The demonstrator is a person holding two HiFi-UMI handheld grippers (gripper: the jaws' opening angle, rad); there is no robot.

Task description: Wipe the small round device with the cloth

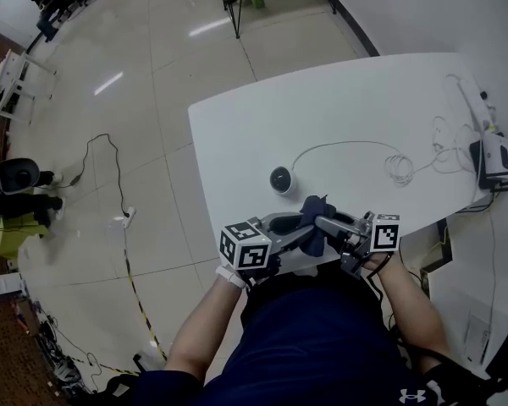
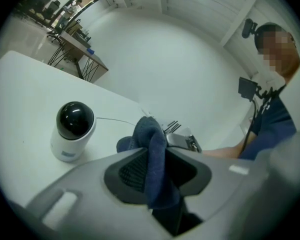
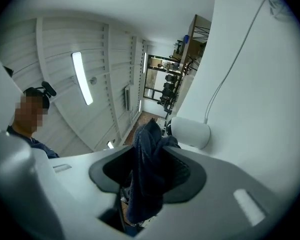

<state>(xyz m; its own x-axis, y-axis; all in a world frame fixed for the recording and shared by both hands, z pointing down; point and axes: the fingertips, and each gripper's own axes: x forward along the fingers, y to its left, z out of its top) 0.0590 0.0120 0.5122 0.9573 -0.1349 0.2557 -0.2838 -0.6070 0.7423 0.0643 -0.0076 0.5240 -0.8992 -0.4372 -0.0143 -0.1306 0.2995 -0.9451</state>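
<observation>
The small round device (image 1: 281, 180), white with a black dome, stands on the white table (image 1: 364, 100) a little beyond both grippers. A dark blue cloth (image 1: 315, 220) hangs bunched over the table's near edge. My left gripper (image 1: 305, 231) comes in from the left and my right gripper (image 1: 325, 224) from the right, and both pinch the cloth. In the left gripper view the cloth (image 2: 152, 154) is squeezed between the left gripper (image 2: 154, 159) pads, with the device (image 2: 74, 129) ahead on the left. In the right gripper view the cloth (image 3: 146, 169) fills the right gripper (image 3: 147, 159), and the device (image 3: 190, 132) lies just beyond.
A thin white cable (image 1: 347, 145) runs from the device to a coil (image 1: 398, 167) on the right. White plugs and a power strip (image 1: 495, 155) sit at the table's right edge. The floor lies left of the table's left edge (image 1: 205, 176).
</observation>
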